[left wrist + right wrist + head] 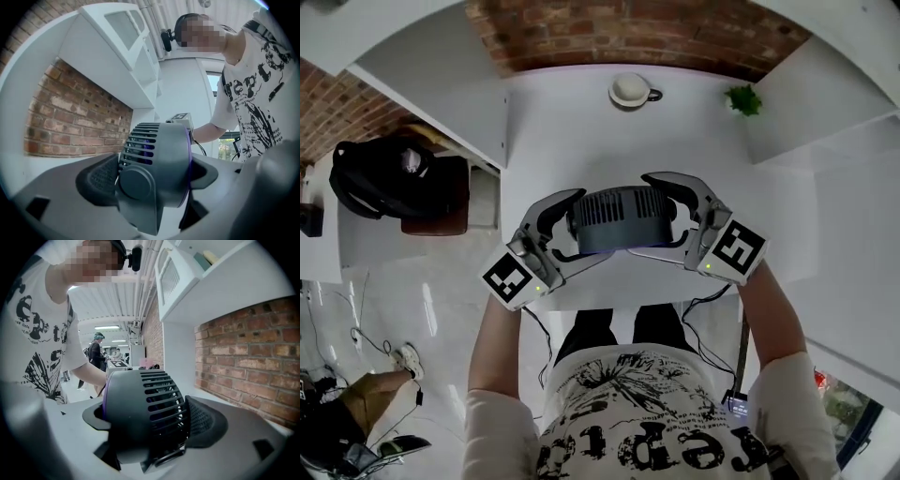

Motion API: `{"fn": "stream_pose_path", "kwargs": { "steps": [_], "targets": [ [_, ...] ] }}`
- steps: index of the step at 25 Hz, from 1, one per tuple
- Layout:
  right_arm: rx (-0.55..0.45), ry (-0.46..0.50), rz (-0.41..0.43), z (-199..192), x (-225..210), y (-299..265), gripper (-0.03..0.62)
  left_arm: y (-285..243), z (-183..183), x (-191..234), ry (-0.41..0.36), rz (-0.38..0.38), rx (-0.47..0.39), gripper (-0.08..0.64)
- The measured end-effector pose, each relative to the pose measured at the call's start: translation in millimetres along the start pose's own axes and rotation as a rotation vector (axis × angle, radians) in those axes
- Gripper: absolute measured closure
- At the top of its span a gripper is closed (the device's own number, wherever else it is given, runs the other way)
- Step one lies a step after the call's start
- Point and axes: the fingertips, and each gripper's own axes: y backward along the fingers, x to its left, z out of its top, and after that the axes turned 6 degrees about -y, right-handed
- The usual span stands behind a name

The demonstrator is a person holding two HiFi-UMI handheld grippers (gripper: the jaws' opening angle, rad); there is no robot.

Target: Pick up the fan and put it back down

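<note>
Sitting beyond the fan (pixel 617 220) are a cup (pixel 630 89) and, seemingly, a plant (pixel 743 99).

cup (pixel 630 89) and plant (pixel 743 99) at far table (pixel 581 122) edge, brick wall (pixel 628 33) behind

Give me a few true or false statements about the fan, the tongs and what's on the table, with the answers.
1. The left tongs and the right tongs both clamp the fan. True.
2. The cup sits between the tongs. False: it stands apart at the far edge of the table, near the brick wall.
3. A small green plant stands to the right of the cup in the head view. True.
4. The fan is white. False: its housing is dark grey.
</note>
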Motion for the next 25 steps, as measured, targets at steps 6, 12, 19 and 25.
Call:
{"fn": "stream_pose_path", "kwargs": {
  "steps": [6,12,19,25],
  "targets": [
    [0.008,0.043,-0.024,50.5,13.9,26.4,0.139,-1.7,58.1,-13.0,-0.05,0.009,-0.027,0.143],
    [-0.013,0.081,-0.033,89.2,29.8,57.9,0.14,-8.3,108.9,-33.0,-0.129,0.005,-0.024,0.143],
    [-0.035,0.119,-0.052,124.2,41.4,87.5,0.14,-17.8,150.5,-50.0,-0.194,-0.003,-0.021,0.143],
    [-0.06,0.156,-0.069,139.0,42.5,103.9,0.14,-27.7,170.8,-56.4,-0.245,-0.01,-0.04,0.144]
  ]
}}
